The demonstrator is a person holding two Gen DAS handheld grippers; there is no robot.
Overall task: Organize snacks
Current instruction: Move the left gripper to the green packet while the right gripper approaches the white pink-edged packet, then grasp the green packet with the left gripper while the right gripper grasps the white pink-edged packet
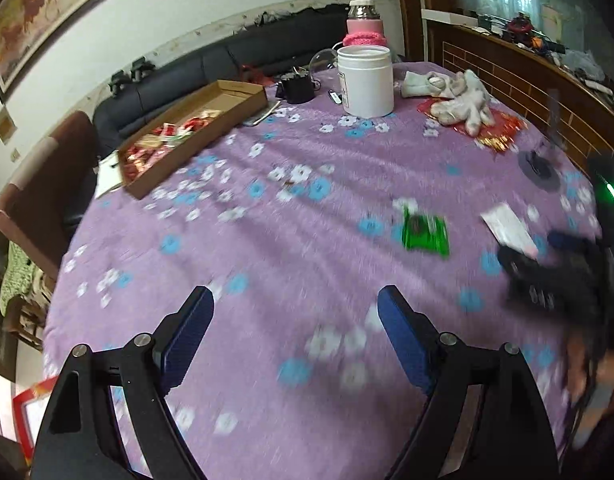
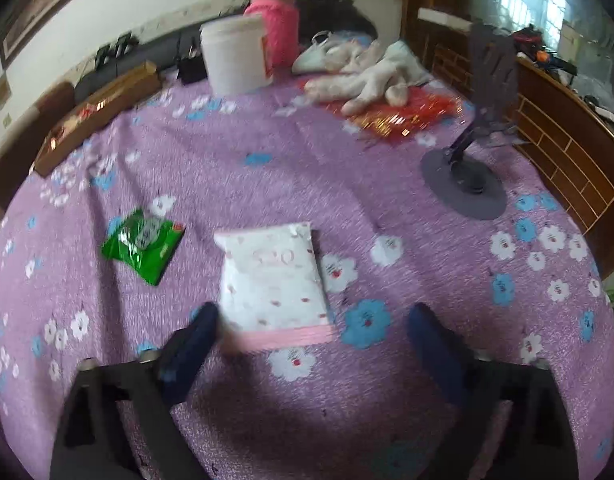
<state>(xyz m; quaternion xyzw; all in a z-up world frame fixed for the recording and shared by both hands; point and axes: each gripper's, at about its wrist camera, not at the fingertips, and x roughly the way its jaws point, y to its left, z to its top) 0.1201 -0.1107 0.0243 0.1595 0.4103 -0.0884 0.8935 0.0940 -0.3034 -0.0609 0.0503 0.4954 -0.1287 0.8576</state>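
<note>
Right gripper [image 2: 311, 340] tilted down – jaws spread before white packet [image 2: 273, 276].

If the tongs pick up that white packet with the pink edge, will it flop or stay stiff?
The white packet would probably flop a little: it looks like a thin, puffy bag lying flat on the tablecloth. It is likely light for its size. Its smooth wrapper may be a bit slippery.

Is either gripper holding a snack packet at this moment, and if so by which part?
Nothing is held. The left gripper is open over bare cloth. The right gripper is open; the white packet lies flat between its fingers, unpinched.
</note>
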